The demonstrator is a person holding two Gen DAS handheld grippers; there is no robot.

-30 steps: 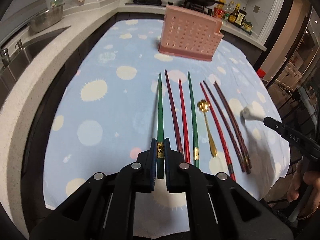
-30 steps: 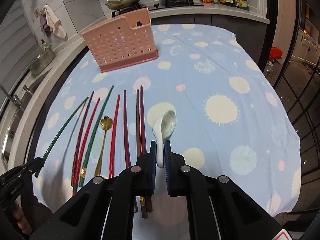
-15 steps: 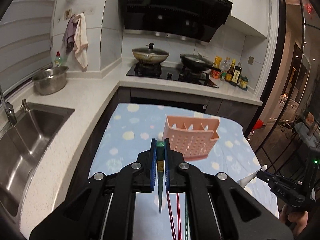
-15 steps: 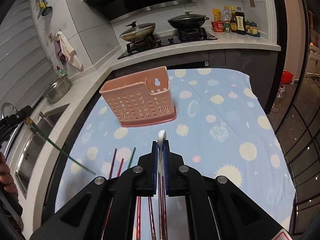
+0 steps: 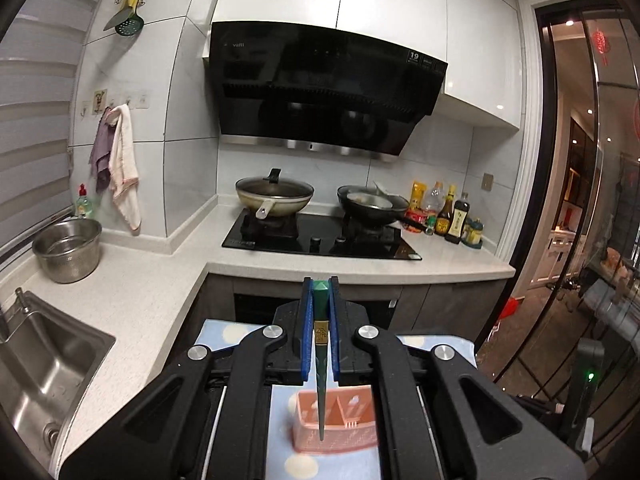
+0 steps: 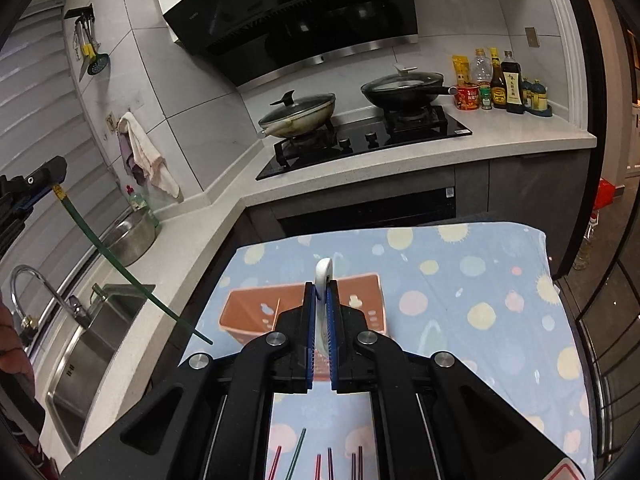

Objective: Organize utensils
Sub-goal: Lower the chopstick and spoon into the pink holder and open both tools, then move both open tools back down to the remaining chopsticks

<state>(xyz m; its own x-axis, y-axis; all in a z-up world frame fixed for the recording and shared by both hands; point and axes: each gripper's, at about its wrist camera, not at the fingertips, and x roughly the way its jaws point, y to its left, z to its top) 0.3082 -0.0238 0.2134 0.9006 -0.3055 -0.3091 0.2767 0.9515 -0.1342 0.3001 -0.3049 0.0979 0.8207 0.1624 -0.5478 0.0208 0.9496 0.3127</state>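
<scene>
My left gripper [image 5: 320, 292] is shut on the thick end of a green chopstick [image 5: 321, 380]. The chopstick hangs down, its tip over the pink perforated utensil holder [image 5: 352, 428]. In the right wrist view the left gripper [image 6: 44, 178] is high at the left, and the green chopstick [image 6: 120, 268] slants down toward the holder [image 6: 256, 308]. My right gripper [image 6: 321, 292] is shut on a white ceramic spoon [image 6: 323, 274]; the spoon's end sticks up above the holder's near side. Several red, dark and green chopstick tips [image 6: 316, 464] lie on the cloth below.
The holder stands on a blue spotted tablecloth [image 6: 460, 280]. A sink [image 6: 92, 340] and faucet [image 6: 32, 280] lie to the left, with a steel bowl [image 5: 68, 248] on the counter. Behind are the stove with two pans [image 5: 276, 196], and sauce bottles [image 5: 448, 216]. A hand [image 6: 12, 344] is at the left edge.
Both grippers have risen from the table and tilted up, carrying the green chopstick and the white spoon. The pink holder now lies under them instead of far ahead.
</scene>
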